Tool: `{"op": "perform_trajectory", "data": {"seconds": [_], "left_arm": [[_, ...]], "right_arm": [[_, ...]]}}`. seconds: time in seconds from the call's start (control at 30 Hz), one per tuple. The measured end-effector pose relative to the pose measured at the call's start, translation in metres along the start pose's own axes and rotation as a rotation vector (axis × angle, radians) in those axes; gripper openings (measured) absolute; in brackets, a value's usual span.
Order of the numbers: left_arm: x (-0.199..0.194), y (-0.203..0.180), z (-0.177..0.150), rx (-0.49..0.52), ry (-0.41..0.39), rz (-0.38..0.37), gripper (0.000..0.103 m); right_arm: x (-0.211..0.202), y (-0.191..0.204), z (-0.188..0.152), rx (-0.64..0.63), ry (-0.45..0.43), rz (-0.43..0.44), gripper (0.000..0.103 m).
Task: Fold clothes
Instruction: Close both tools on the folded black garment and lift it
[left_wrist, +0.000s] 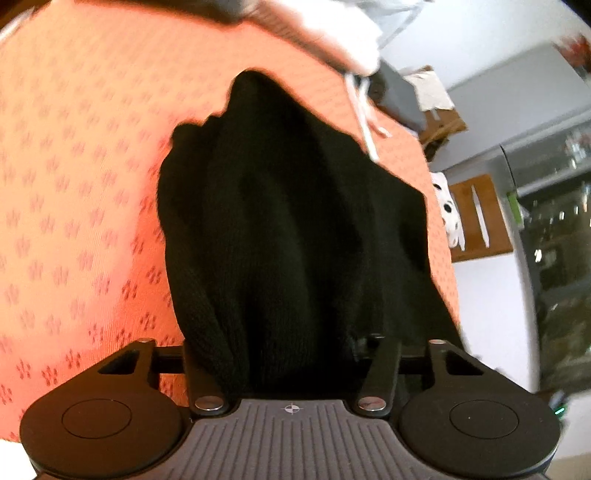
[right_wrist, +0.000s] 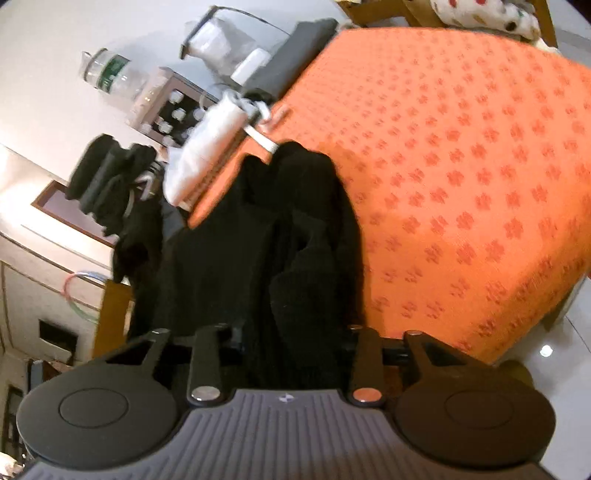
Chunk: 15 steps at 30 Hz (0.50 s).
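A black knitted garment (left_wrist: 291, 221) hangs bunched from my left gripper (left_wrist: 291, 332), lifted above the orange patterned tablecloth (left_wrist: 81, 184). The cloth covers the fingertips, and the left gripper is shut on it. In the right wrist view the same black garment (right_wrist: 295, 236) drapes from my right gripper (right_wrist: 291, 325), which is shut on it too, its fingers buried in the fabric. The garment's far end touches the orange tablecloth (right_wrist: 461, 166) near the table's left edge.
A white garment (right_wrist: 207, 147) with a drawstring lies at the table's edge, also in the left wrist view (left_wrist: 332, 33). More dark clothes (right_wrist: 110, 177), a plastic bottle (right_wrist: 110, 74) and a clear bin (right_wrist: 229, 44) are beyond. A glass cabinet (left_wrist: 554, 240) stands right.
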<state>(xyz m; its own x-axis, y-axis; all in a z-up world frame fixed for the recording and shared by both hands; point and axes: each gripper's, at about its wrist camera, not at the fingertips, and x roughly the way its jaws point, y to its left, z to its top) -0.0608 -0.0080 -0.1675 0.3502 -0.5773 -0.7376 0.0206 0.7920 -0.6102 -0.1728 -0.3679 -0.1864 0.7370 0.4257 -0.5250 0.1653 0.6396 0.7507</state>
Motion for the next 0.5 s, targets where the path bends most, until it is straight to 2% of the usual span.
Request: {"op": "perform_trajectory", "data": {"seconds": [0.07,0.17,0.3,0.5], "left_arm": [[-0.007,-0.014,-0.001,0.059,-0.029,0.019,0.048],[-0.019,-0.030,0.004,0.095,-0.062,0.023,0.046],[-0.033,-0.054,0.017,0.138,-0.111,0.006,0.045],[-0.042,-0.098,0.060,0.185,-0.208,-0.013,0.045]], "right_arm": [[-0.010,0.024,0.007,-0.073,-0.008,0.000,0.036],[-0.022,0.058,0.022,-0.158,-0.022,0.008,0.034],[-0.037,0.086,0.054,-0.185,-0.036,0.031,0.033],[-0.036,0.119,0.120,-0.228,-0.046,0.085,0.033]]}}
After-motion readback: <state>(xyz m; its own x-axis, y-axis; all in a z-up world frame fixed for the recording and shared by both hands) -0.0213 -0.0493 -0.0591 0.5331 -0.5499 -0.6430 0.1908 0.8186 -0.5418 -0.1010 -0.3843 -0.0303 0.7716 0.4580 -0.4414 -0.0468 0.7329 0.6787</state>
